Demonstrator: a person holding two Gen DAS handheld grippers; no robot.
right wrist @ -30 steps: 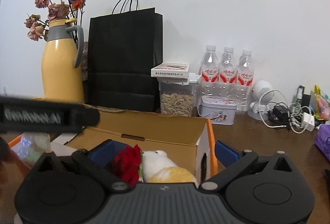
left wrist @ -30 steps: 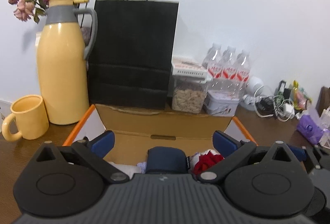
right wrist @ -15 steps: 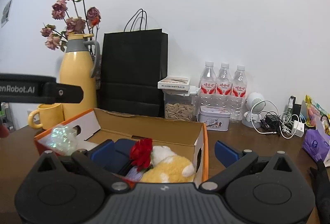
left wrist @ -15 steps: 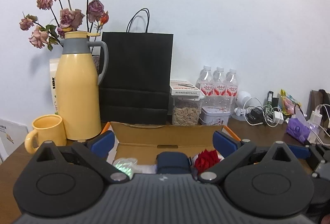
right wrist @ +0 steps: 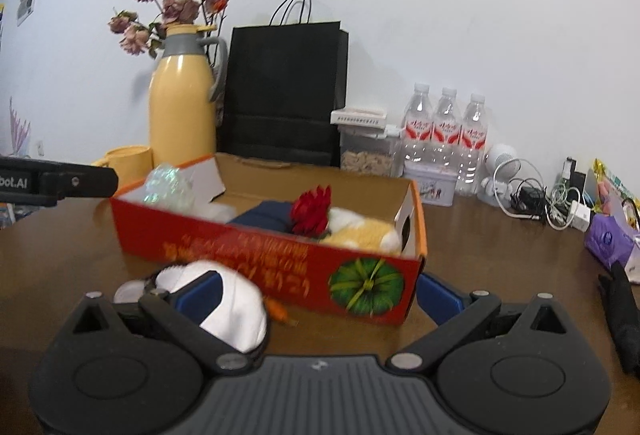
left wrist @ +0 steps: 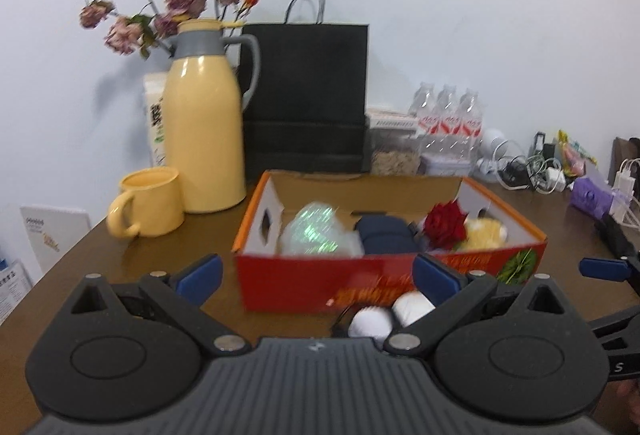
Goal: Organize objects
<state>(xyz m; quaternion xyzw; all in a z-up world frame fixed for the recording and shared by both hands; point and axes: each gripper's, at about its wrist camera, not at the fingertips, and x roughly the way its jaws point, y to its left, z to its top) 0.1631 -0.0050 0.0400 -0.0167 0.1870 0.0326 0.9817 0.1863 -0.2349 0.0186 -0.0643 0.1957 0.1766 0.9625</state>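
Left-wrist view showed, from left to right on the brown table (left wrist: 120,263), one yellow mug (left wrist: 150,202), one yellow thermos jug (left wrist: 204,131), one black paper bag (left wrist: 306,99) and three water bottles (left wrist: 448,115) along the far edge. One red cardboard box (left wrist: 360,285) sat mid-table holding a shiny wrapped bundle (left wrist: 316,231), a navy cloth (left wrist: 384,239), one red rose (left wrist: 446,225) and a yellow plush toy (left wrist: 484,233). Two white rounded objects (left wrist: 390,317), blurred and partly hidden, lay before it. The left gripper (left wrist: 316,275) and right gripper (right wrist: 316,295) stood spread, empty.
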